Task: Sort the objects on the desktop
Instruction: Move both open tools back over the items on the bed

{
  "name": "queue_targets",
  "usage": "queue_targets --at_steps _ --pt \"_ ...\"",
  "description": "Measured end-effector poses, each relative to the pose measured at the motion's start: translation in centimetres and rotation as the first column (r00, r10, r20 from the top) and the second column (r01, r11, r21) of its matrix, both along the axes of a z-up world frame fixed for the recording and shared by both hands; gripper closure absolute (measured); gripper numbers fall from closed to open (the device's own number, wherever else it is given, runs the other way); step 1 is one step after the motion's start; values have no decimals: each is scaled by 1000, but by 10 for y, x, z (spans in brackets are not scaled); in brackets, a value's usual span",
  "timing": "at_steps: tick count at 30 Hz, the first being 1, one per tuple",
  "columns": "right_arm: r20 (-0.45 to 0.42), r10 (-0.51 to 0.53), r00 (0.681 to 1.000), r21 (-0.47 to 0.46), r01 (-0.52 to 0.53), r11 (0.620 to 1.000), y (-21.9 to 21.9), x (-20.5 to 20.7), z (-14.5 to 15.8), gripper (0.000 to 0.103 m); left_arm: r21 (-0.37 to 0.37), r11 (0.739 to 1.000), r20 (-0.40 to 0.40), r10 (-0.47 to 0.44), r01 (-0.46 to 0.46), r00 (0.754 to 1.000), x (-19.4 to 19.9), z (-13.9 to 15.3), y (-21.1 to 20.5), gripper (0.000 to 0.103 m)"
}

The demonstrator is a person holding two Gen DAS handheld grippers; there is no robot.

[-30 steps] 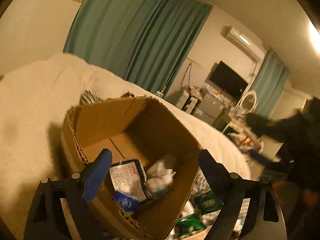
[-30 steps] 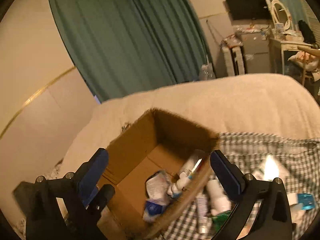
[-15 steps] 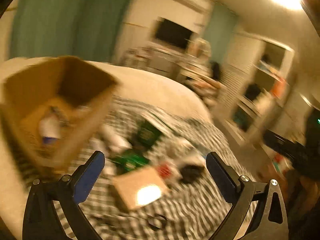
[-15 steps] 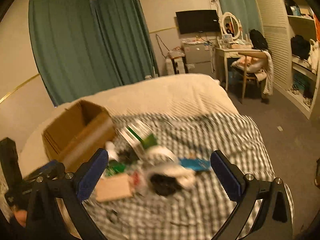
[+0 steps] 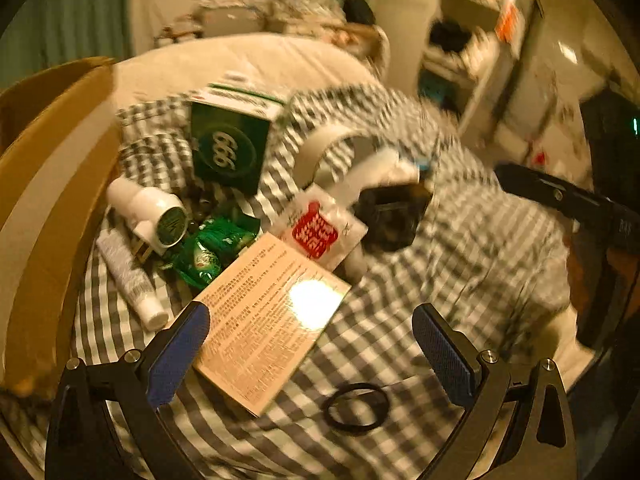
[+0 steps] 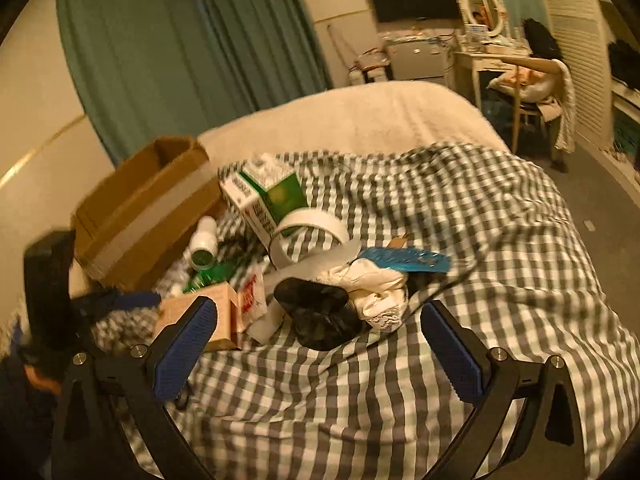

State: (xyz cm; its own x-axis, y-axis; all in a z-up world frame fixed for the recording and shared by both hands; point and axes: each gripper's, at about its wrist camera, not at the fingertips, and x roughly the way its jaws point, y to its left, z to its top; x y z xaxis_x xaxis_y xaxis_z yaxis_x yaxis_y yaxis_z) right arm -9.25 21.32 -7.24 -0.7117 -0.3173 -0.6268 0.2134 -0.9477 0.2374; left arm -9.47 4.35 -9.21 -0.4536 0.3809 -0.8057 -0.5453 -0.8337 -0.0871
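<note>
Left gripper [image 5: 310, 340] and right gripper [image 6: 318, 338] both gaping wide, blue ribbed pads empty, above a wrinkled checked cloth [image 6: 480, 240]. Just ahead, a heap: flat tan printed box [image 5: 264, 320], glossy black lump [image 6: 320, 316], white tape ring [image 6: 308, 224], green carton [image 5: 228, 148]. Further left an open corrugated cardboard box [image 6: 136, 208], then cream bedding and teal curtains [image 6: 180, 48].

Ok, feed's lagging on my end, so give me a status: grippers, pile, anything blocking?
Left gripper open, empty, over the tan box. Right gripper open, empty. Pile unsorted beside the cardboard box. Nothing blocking.
</note>
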Motion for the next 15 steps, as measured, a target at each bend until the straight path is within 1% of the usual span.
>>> queue_targets --at_steps 1,2,3,4,6,9,11,13,15 --pt "0 11 1000 20 -11 1000 -3 -4 -4 11 -43 998 -7 -36 35 999 -3 -3 3 0" --pt "4 30 1000 31 -30 999 -6 -9 -9 19 -93 994 -30 -64 61 997 -4 -6 5 0" --pt "4 45 999 33 -45 998 -9 -13 -12 22 -129 989 -52 -85 78 995 -5 -10 5 0" --pt "-2 50 999 34 -50 998 -10 -14 -13 22 -145 985 -56 -98 89 994 -7 -15 4 0" --pt "-14 65 998 37 -65 997 -14 -17 -17 22 -143 984 -23 -111 106 994 -11 -27 -2 0" --pt "-14 94 996 42 -93 995 -23 -28 -21 22 -131 985 -42 -121 114 992 -11 -35 -6 0" --pt "2 110 994 43 -110 993 -29 -36 -28 23 -154 979 -28 -138 132 990 -12 -40 -4 0" --pt "29 119 992 46 -120 992 -35 -43 -37 25 -168 977 -23 -133 128 991 -12 -45 -4 0" --pt "89 114 989 89 -122 989 -41 -48 -49 34 -143 984 -11 -108 105 994 -12 -48 -9 0"
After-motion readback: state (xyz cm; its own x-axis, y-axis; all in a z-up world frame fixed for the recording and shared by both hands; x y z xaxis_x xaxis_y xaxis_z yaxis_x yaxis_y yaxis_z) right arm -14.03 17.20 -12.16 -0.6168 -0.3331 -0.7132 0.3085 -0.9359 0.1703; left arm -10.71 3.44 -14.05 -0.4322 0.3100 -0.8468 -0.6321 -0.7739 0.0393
